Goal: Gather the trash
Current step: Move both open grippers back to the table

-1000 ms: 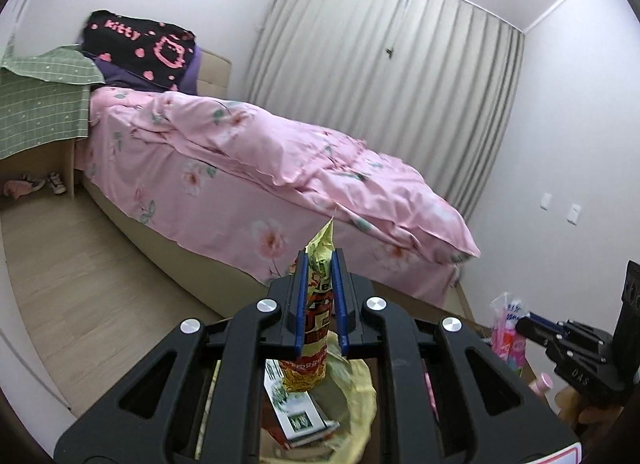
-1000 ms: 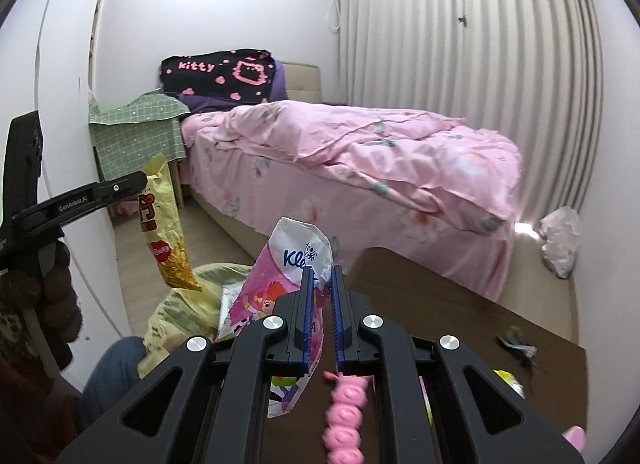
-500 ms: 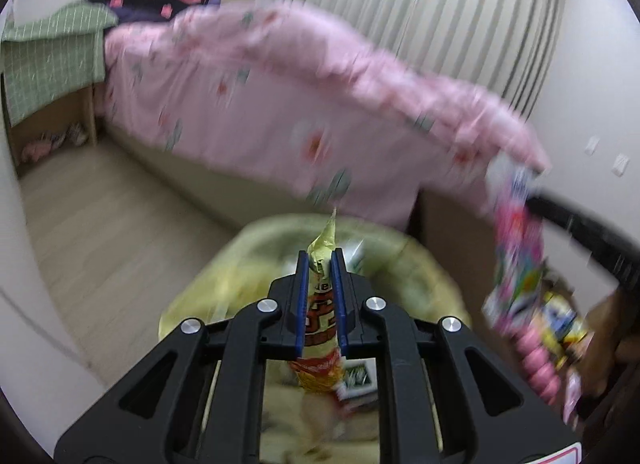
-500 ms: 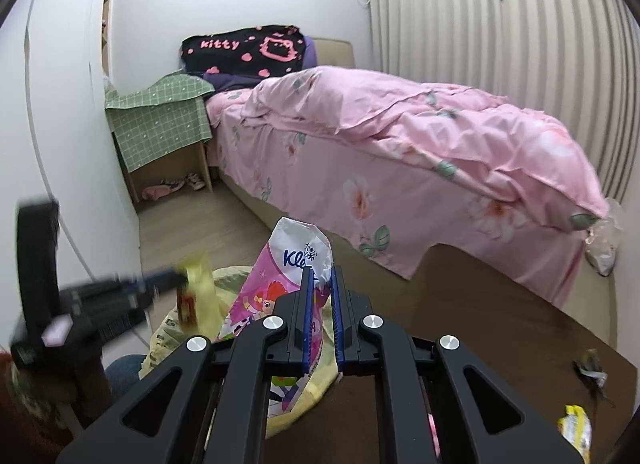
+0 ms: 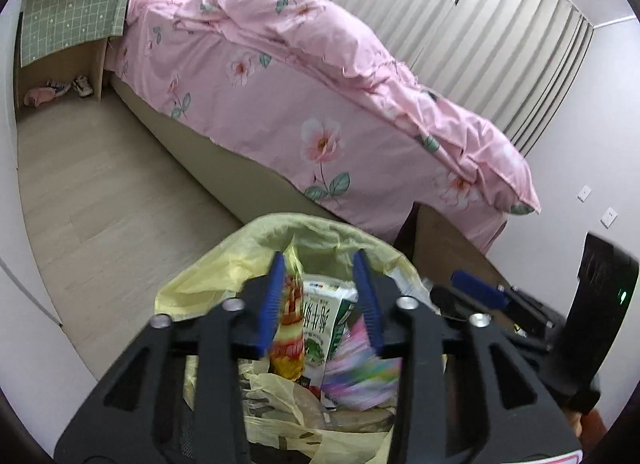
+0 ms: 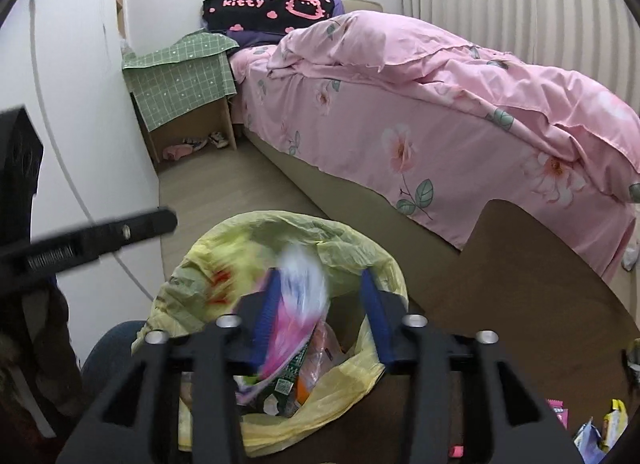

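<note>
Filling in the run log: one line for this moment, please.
left gripper: just opened, snack wrapper dropping | right gripper: just opened, pink wrapper dropping | target: yellow trash bag

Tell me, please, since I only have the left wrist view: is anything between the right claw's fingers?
Observer: Yes. The right claw has just been opening, and a blurred pink tissue packet is between its spread pads, unclamped, over the yellow bag.
Operator: Is any trash left on the table?
Observer: Yes, a few small wrappers lie on the brown table, at the lower right of the right wrist view.
Operator: Is anything close beside the bag?
Observer: A person's blue-clad knee shows just left of it.
</note>
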Tool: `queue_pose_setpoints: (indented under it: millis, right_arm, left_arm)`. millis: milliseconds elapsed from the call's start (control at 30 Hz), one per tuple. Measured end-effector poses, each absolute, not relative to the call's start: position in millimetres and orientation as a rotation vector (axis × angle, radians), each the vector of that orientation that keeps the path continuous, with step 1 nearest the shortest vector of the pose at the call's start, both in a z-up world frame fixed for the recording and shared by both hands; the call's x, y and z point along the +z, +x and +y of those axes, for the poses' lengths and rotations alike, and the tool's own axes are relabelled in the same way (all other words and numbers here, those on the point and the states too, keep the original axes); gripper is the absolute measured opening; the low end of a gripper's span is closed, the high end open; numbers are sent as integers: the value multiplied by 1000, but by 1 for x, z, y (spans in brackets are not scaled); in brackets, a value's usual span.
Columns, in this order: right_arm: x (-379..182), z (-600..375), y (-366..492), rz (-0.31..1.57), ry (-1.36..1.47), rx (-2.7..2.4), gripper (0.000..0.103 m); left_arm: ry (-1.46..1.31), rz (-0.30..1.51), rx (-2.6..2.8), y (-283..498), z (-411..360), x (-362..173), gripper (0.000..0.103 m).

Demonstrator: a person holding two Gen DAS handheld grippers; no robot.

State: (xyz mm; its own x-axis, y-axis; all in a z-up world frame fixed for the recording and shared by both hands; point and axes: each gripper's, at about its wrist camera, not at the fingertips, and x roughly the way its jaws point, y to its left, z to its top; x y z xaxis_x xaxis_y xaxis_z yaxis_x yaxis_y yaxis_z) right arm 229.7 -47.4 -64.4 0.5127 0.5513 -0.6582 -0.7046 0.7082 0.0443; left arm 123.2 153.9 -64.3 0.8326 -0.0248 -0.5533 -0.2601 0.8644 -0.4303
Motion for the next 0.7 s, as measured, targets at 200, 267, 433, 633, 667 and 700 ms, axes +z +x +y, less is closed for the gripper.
queue_pose_setpoints:
  millis: [200,267,433,633,667,700]
  right_arm:
    - [-52,-81,221,670,-238,689,40]
    - [-47,-99,217,662,-221,658,40]
    - [-40,-151,208,639,-205,543,42]
    - [-39,-229,217,705,-137,436,53]
    - [-38,-241,220,718,-136,424,53]
    - [-37,-253,223,716,-137,406,53]
  left_arm:
    - [-469,528,172,114,143,-42,48]
    - [-444,516,165,112,135,-37,52]
    - [-395,526,94,114,103,-33,54]
    - [-305,572,-61,126,41,-36,57]
    - [-299,579,-89,127,31,-36,57]
    - [-293,583,-113,127,22,-36,57]
